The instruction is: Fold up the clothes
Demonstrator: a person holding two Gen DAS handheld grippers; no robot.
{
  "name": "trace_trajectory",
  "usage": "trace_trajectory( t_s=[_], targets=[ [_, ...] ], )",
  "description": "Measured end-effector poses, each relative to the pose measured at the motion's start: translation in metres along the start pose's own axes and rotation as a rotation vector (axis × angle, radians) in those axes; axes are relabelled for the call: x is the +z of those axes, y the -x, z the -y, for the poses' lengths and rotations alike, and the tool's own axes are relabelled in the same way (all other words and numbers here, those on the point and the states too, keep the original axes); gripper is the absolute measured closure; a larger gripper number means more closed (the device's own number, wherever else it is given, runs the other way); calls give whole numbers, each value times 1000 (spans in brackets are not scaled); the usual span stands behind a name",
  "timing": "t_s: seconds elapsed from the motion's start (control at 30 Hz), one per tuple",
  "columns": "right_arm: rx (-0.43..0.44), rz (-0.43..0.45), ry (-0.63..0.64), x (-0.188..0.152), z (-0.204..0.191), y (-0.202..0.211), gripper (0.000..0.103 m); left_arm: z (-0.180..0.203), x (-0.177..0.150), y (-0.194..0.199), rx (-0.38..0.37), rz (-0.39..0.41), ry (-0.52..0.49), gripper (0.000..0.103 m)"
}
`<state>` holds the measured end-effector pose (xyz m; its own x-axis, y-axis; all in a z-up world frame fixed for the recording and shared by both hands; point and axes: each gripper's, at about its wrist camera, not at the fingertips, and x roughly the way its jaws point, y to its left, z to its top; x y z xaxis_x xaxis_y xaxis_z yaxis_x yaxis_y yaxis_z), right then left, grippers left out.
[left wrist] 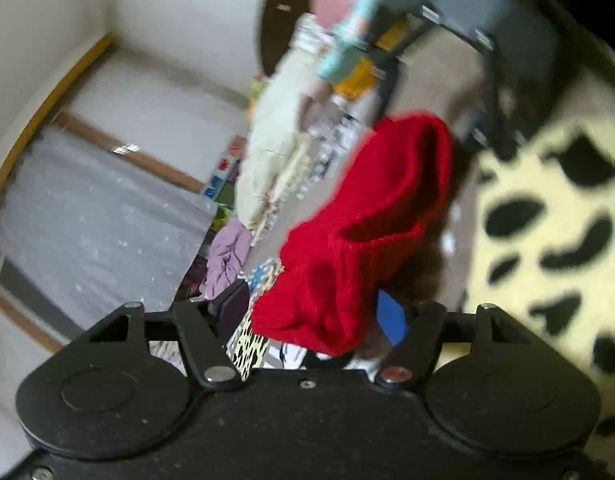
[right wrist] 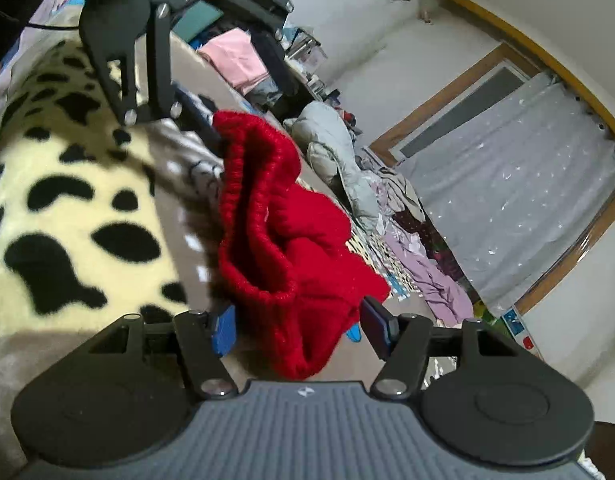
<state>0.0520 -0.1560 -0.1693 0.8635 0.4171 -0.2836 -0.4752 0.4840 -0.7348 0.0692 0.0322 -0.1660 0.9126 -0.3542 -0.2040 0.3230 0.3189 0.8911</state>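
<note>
Sweater (right wrist: 283,236), red knit, hangs mid-frame between your 2 tools: your left hand-held gripper (left wrist: 313,316) and right hand-held gripper (right wrist: 299,324) each grasp its cloth, above the spotted blanket (right wrist: 67,208).

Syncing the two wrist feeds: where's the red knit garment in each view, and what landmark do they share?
Left wrist: red knit garment centre, running from between the jaws up and right.
Right wrist: red knit garment centre, from between the jaws up to the left gripper at upper left.
Shared landmark: the cream blanket with black spots, right edge in the left wrist view, left side in the right wrist view.
</note>
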Motion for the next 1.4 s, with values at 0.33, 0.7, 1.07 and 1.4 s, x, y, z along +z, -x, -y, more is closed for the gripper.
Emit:
trace_trajectory(
  t_s=[0.33, 0.7, 1.07, 1.4],
  targets=[
    [-19, 46, -38, 0, 10, -5, 44, 19, -6, -8, -13, -13, -109, 62],
    [110, -11, -138, 5, 15, -2, 76, 26, 19, 5, -24, -121, -40, 79],
    [230, -76, -177, 28, 20, 77, 77, 16, 51, 73, -101, -120, 169, 78],
    [131, 0, -215, 60, 72, 78, 76, -63, 42, 34, -82, -85, 552, 76]
  ],
)
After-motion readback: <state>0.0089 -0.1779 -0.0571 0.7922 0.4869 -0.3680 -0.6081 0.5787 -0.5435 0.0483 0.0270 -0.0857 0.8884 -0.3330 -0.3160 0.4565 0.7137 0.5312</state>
